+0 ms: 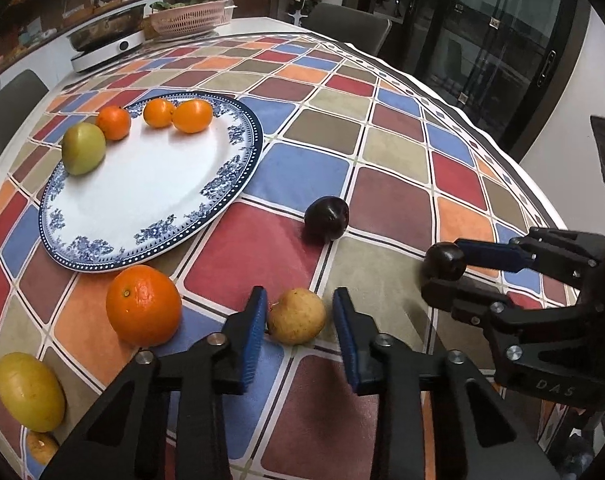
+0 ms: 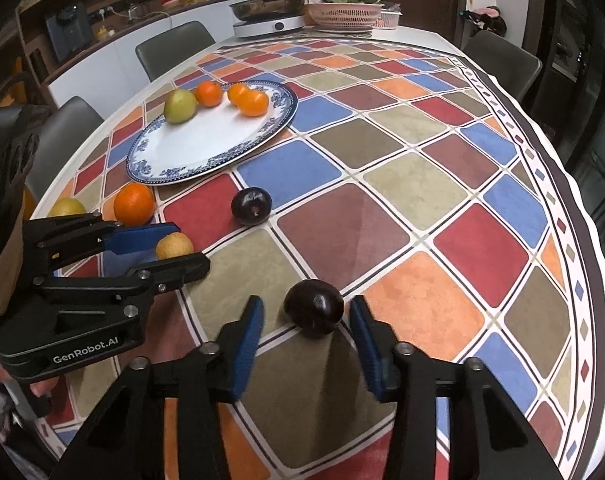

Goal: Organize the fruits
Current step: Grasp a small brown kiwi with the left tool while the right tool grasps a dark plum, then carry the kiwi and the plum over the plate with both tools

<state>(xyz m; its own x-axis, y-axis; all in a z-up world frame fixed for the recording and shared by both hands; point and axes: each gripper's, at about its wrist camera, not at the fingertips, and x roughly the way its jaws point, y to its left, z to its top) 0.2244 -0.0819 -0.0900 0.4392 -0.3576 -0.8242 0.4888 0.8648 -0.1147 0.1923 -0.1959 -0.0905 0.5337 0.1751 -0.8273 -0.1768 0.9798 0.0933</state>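
The left claw (image 1: 300,308) is clamping the small yellow fruit (image 1: 296,318) at five o'clock from the plate (image 1: 248,148). The right claw (image 2: 306,312), jaws apart, is straddling a dark plum (image 2: 313,308). Both are looking light, smooth and easily bruised, so gentle mid-body grips are suiting them.

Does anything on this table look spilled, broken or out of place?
Nothing looks spilled or damaged. The plate holds only four fruits, bunched at its far rim, while an orange, two dark plums and a small yellowish fruit lie loose on the tablecloth.
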